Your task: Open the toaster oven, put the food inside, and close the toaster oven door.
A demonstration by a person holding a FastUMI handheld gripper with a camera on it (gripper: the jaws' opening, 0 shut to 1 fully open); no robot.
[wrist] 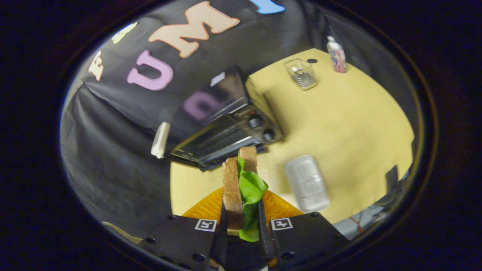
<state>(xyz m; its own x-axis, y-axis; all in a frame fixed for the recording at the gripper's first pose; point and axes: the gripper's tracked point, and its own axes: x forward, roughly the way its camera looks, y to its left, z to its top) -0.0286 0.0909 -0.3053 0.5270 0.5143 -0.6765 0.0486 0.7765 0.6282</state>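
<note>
Gripper view: at lower centre, the gripper (241, 222) clamps a sandwich (241, 184) — 2 bread slices with lettuce — above an orange plate (278, 209). Beyond, at mid-frame, the toaster oven (226, 131) appears open, its door (211, 146) lowered. Loading step — next, carry the sandwich forward into the cavity.

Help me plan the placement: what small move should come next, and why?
Probably carry the sandwich forward toward the toaster oven. The fingers are shut on the sandwich above the orange plate, and the oven door seems already open just ahead.
</note>
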